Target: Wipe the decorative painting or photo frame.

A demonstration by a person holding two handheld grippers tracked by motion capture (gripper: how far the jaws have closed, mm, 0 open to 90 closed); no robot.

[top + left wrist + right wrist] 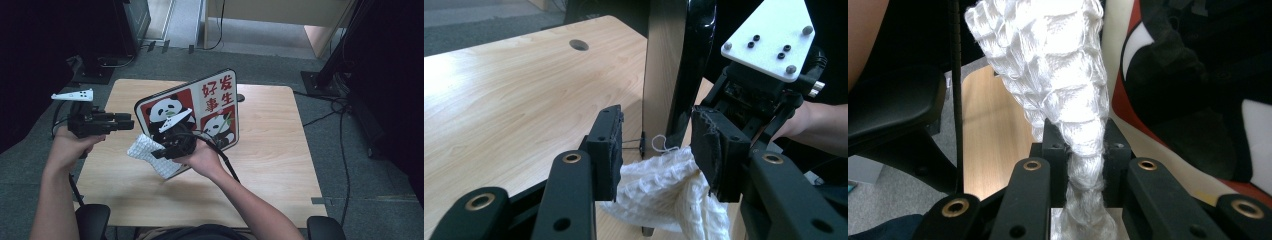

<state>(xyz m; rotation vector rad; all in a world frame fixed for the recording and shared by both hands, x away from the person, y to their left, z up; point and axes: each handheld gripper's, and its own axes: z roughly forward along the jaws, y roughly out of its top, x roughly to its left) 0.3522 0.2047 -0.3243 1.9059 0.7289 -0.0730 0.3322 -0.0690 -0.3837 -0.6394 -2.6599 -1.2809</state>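
A panda picture board [215, 107] with red panels and Chinese characters stands tilted on the wooden table [280, 150]. My right gripper [157, 152] is shut on a white waffle-weave cloth [142, 149] at the board's lower left corner. In the right gripper view the jaws [1083, 137] pinch the cloth [1048, 60], with the board [1198, 100] close on the right. My left gripper [127, 121] hovers left of the board and points at it. In its own view the left gripper [656, 145] is open. The cloth [659, 185] hangs just past its pads, and the board [661, 65] shows edge-on.
A round cable hole [241, 97] sits near the table's far edge behind the board. Chair armrests [92, 217] flank the person at the near edge. Cables [345, 150] run over the grey carpet to the right, and dark stands [100, 65] rise beyond the far corners.
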